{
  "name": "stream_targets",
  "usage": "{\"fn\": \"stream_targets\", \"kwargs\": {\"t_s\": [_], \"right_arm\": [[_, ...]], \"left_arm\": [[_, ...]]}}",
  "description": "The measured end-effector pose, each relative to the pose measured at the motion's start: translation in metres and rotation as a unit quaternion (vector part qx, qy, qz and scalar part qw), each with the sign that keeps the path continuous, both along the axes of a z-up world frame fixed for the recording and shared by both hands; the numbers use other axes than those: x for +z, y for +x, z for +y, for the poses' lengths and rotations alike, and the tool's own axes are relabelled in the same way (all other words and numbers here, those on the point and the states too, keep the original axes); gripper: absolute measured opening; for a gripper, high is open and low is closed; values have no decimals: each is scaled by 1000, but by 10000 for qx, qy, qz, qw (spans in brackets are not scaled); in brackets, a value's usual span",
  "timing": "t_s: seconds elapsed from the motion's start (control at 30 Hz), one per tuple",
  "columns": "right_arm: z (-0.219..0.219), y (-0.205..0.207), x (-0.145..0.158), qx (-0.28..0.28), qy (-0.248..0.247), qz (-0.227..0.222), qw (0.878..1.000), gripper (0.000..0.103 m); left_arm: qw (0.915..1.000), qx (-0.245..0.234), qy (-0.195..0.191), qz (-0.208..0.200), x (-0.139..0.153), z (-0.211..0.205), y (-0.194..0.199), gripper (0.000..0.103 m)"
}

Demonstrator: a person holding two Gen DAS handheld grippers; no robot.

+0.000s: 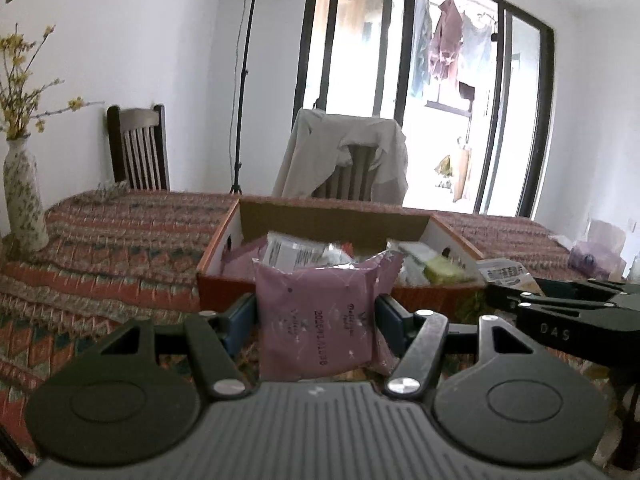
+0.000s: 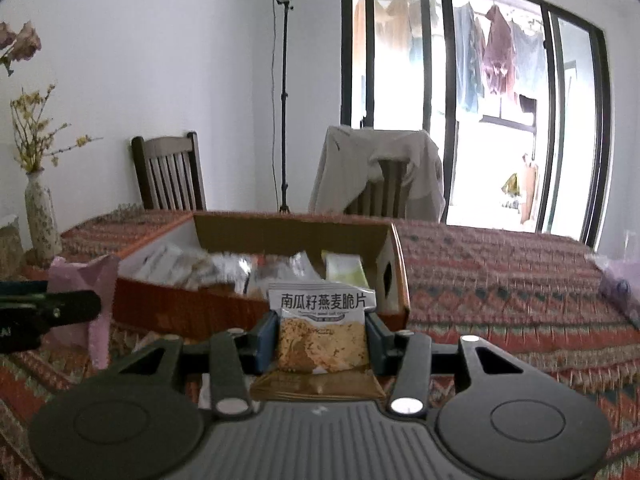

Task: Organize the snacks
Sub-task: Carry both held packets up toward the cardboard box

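**Carrying two snack packets toward the box**

Gripping a pink packet [image 1: 320,312] in the left claw [image 1: 316,316], pads pressed on both its sides, packet upright and clear of the worktop [image 1: 120,232]. Clamping an oat-crisp packet [image 2: 322,330] in the right claw [image 2: 322,334], jaws pinched on its two edges, printed top standing above the pads. Judged as mid-carry: both snacks picked up, neither yet in the box.

Just beyond, lying open on the striped cloth, the cardboard box [image 1: 224,236], already holding several wrapped snacks. Next move calls for bringing each packet over the near wall, finding a free gap among the contents, then loosening one claw at a time. Farther off, two chairs, a lamp stand and the bright window.
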State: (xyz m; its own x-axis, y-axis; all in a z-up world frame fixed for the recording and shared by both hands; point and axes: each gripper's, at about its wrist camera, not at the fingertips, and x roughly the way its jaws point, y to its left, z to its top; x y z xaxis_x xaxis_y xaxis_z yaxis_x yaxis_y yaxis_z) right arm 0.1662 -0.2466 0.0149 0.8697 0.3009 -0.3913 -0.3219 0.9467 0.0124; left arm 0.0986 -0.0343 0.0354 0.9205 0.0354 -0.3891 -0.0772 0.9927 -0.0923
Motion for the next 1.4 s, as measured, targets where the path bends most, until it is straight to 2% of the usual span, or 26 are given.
{"fn": "stream_targets", "kwargs": {"t_s": [0.3,0.7,0.9,1.0,1.33,1.4], "right_arm": [[10,30,20,-28,146,-215,9997,45],[27,83,34,-143,401,-448,9981,45],[30,101,18,-155,679,-550,9961,45],[32,105,7,-192,519,-561,9969,45],[45,109,-11,-195,147,-442,9987,46],[42,111,-13,-209,204,-371,9989,47]], "left_arm": [[9997,20,-52,-218,19,0,34,66],[9987,176,-317,-355,30,5,93,66],[9976,305,-431,-453,26,10,120,66],[9972,356,-318,-575,16,10,125,66],[9977,478,15,-486,-6,9,136,67],[9979,485,-29,-426,-9,11,137,78]]}}
